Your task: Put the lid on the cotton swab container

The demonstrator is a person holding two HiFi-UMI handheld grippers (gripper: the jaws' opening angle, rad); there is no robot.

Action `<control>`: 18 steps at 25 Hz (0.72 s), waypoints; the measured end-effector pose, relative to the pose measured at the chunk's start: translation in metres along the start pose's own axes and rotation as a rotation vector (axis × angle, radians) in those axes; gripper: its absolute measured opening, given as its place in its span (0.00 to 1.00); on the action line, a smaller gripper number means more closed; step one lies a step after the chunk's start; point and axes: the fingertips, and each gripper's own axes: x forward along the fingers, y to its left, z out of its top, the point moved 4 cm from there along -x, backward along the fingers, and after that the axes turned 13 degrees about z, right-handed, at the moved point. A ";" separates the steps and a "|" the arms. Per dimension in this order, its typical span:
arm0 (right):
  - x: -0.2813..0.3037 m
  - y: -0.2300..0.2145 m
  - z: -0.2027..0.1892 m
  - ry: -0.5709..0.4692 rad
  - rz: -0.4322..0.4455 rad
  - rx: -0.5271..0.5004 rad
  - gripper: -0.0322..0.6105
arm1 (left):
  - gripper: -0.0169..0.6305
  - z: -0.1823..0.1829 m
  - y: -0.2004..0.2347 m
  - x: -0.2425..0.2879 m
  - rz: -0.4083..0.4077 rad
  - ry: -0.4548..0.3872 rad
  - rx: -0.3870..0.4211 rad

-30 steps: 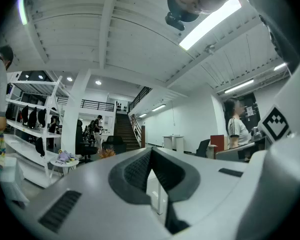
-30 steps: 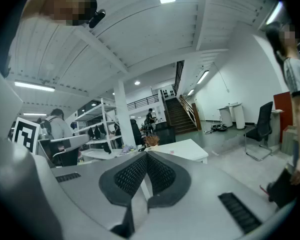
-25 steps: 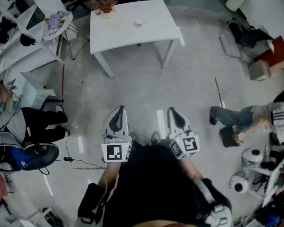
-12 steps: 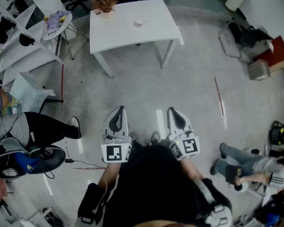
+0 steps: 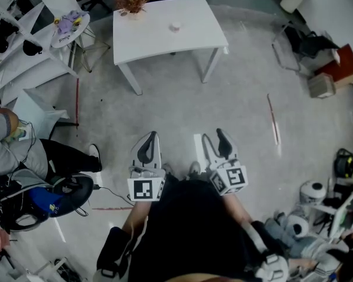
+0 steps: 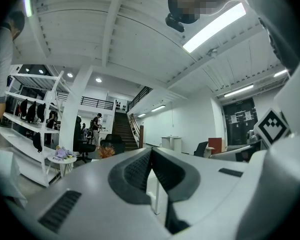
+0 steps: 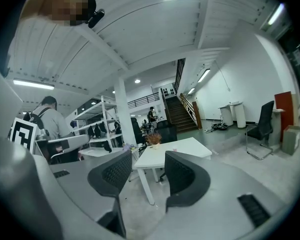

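Note:
A small pale container [image 5: 175,26] stands on the white table [image 5: 165,40] across the floor, beside a potted dried plant [image 5: 131,3]; whether it has a lid I cannot tell. Both grippers are held in front of the person's body, far short of the table. My left gripper [image 5: 147,145] is shut with nothing in it; its ribbed pads [image 6: 140,169] meet. My right gripper [image 5: 216,141] is open, its jaws have just been opening, and nothing is between them. Between the right gripper [image 7: 147,171] fingers I see the table [image 7: 180,151] and the plant [image 7: 153,139].
Grey floor lies between me and the table. A round side table [image 5: 70,27] and white shelving [image 5: 12,16] stand at the left, where a seated person [image 5: 12,151] is. A chair [image 5: 294,40], a box [image 5: 322,86] and a red stick [image 5: 272,119] are at the right.
The right gripper's jaws have spread apart; the left stays shut. A person on the floor at the right has moved down toward the lower right corner.

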 end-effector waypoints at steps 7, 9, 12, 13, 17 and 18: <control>0.025 0.024 -0.004 0.005 -0.030 0.001 0.34 | 0.04 -0.004 0.034 0.006 -0.023 0.016 -0.014; 0.031 0.031 -0.007 0.006 -0.038 0.006 0.34 | 0.04 -0.006 0.042 0.008 -0.036 0.020 -0.020; 0.040 0.039 -0.011 0.008 -0.054 -0.008 0.34 | 0.04 -0.009 0.051 0.012 -0.057 0.022 -0.031; 0.042 0.041 -0.013 0.011 -0.058 -0.006 0.34 | 0.04 -0.010 0.054 0.014 -0.062 0.021 -0.032; 0.059 0.039 -0.015 0.023 -0.064 0.013 0.34 | 0.04 -0.014 0.063 0.031 -0.073 0.033 -0.039; 0.065 0.037 -0.013 0.018 -0.062 0.018 0.34 | 0.04 -0.015 0.063 0.036 -0.074 0.041 -0.042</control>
